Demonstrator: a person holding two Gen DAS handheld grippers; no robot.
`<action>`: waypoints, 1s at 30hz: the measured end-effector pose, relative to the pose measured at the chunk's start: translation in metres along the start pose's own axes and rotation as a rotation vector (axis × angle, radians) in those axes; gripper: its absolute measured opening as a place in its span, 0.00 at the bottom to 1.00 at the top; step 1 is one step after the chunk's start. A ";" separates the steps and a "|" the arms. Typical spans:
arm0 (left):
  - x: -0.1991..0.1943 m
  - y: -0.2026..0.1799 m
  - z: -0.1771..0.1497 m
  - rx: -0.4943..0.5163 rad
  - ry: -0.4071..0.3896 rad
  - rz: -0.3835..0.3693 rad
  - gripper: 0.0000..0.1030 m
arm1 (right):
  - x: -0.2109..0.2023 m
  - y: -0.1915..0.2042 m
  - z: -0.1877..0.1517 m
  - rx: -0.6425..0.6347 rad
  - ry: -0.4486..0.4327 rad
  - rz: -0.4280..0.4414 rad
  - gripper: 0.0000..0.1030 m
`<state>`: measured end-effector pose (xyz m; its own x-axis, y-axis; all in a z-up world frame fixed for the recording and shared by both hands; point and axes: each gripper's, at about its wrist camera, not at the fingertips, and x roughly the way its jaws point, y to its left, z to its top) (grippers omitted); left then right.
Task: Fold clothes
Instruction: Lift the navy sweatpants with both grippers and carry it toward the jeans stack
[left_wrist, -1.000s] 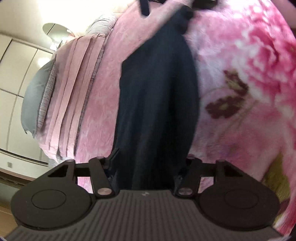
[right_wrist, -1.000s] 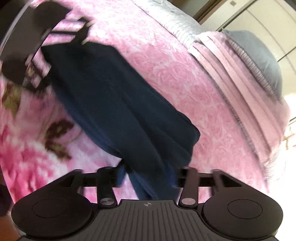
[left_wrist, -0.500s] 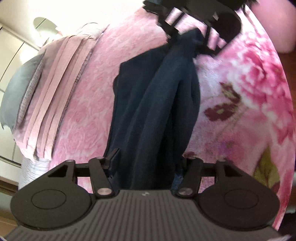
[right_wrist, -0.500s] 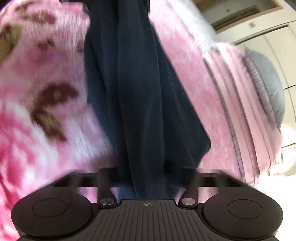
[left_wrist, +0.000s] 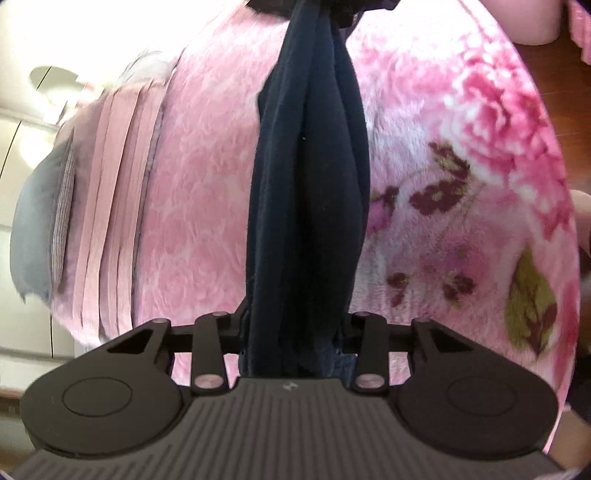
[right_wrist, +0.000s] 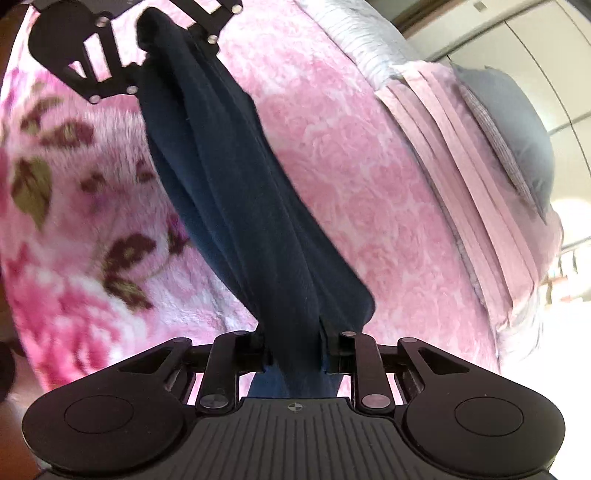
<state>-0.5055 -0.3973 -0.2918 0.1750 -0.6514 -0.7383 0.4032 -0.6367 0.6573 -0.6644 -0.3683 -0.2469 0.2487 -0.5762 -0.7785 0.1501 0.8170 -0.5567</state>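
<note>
A dark navy garment (left_wrist: 310, 192) hangs stretched in the air between my two grippers, above a pink floral blanket (left_wrist: 461, 155). My left gripper (left_wrist: 293, 332) is shut on one end of it. My right gripper (right_wrist: 295, 350) is shut on the other end (right_wrist: 236, 192). The cloth is bunched into long folds. In the right wrist view the left gripper (right_wrist: 147, 48) shows at the top left, clamped on the garment's far end. In the left wrist view the right gripper shows only as a dark edge at the top.
The bed is covered by the pink blanket (right_wrist: 351, 158). A folded pink striped cover (right_wrist: 465, 158) and a grey pillow (right_wrist: 517, 122) lie at its head. White wardrobe doors (left_wrist: 14, 155) stand beyond. A wooden floor (left_wrist: 546, 48) shows at the bed's edge.
The two grippers have pulled apart, and the navy garment has gone from a loose wide drape to a taut narrow band between them.
</note>
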 end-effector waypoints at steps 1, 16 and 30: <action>-0.006 0.008 0.003 0.017 -0.015 -0.009 0.35 | -0.008 -0.004 -0.001 0.015 0.009 0.003 0.21; -0.061 0.077 0.108 0.183 -0.187 -0.043 0.35 | -0.129 -0.072 -0.052 0.202 0.119 -0.035 0.21; -0.076 0.086 0.129 0.198 -0.219 -0.064 0.35 | -0.167 -0.094 -0.067 0.216 0.178 -0.026 0.21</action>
<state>-0.6001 -0.4559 -0.1595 -0.0515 -0.6667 -0.7436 0.2202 -0.7338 0.6427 -0.7843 -0.3502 -0.0842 0.0727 -0.5757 -0.8144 0.3595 0.7768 -0.5170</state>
